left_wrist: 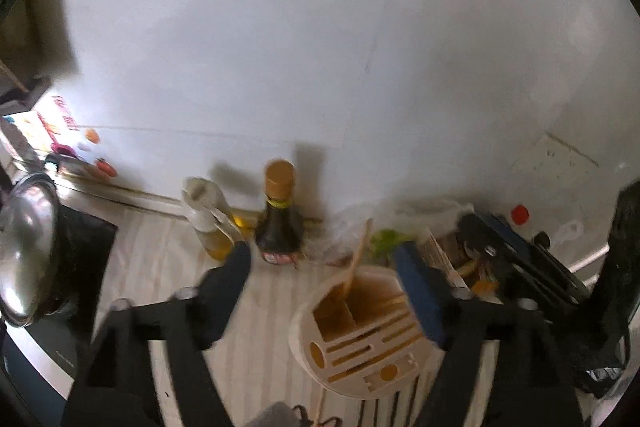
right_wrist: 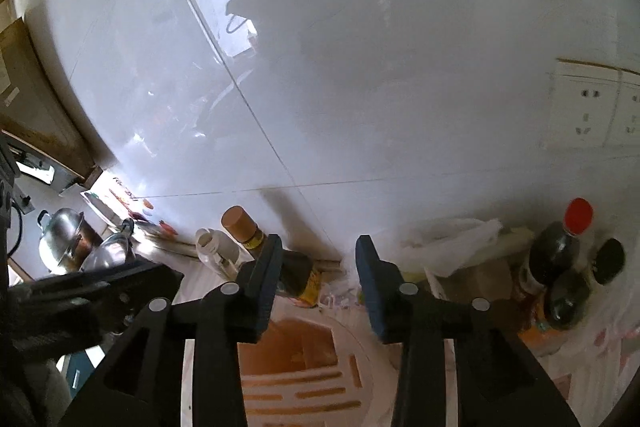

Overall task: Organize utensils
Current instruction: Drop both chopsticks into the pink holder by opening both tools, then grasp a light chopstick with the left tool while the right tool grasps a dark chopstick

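Note:
A round cream utensil holder [left_wrist: 298,331] with slots and brown compartments stands on the striped counter cloth. One thin wooden stick [left_wrist: 360,255] leans upright in its back compartment. My left gripper [left_wrist: 326,275] hangs over the holder with its jaws wide apart. Its blue-padded finger [left_wrist: 418,291] is above the holder's right rim, and neither pad touches the stick. In the right wrist view, my right gripper [right_wrist: 320,263] is above the same holder [right_wrist: 360,343]. Its jaws stand partly apart with nothing between them.
A dark sauce bottle [left_wrist: 278,219] and a pale oil bottle [left_wrist: 208,223] stand against the white tiled wall behind the holder. A steel pot lid [left_wrist: 28,247] is at the left. Plastic bags [right_wrist: 456,247] and dark red-capped bottles [right_wrist: 560,251] crowd the right, below a wall socket [right_wrist: 592,111].

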`<state>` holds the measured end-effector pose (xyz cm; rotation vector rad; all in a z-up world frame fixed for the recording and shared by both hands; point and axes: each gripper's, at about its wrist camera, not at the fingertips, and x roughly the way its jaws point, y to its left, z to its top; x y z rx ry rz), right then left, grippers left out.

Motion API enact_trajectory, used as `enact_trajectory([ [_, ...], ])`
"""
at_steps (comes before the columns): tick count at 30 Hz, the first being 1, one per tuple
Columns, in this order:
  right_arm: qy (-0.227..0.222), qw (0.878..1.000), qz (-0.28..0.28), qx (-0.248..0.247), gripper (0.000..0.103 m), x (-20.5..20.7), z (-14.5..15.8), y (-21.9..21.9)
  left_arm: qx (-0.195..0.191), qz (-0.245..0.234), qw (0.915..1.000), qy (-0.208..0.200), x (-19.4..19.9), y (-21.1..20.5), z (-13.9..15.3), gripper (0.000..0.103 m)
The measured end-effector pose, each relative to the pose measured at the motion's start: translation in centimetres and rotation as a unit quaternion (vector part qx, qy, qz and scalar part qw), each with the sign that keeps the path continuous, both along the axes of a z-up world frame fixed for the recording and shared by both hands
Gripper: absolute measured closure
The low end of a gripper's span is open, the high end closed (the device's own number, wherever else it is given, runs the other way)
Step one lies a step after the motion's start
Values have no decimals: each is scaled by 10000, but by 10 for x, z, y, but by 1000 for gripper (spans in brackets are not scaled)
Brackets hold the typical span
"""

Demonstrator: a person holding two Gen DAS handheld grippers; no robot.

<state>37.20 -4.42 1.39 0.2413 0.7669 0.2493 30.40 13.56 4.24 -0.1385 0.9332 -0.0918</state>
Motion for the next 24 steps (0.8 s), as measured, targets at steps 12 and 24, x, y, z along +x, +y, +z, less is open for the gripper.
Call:
enact_trajectory([
  [12, 97, 9979, -638, -79, 7, -77, -1, -45, 206, 226, 9986, -430, -56, 19, -25, 0],
  [24, 1133, 9873, -1053, -351, 1, -158, -90, -65, 913, -195, 9942, 529, -117, -9, -134, 0],
])
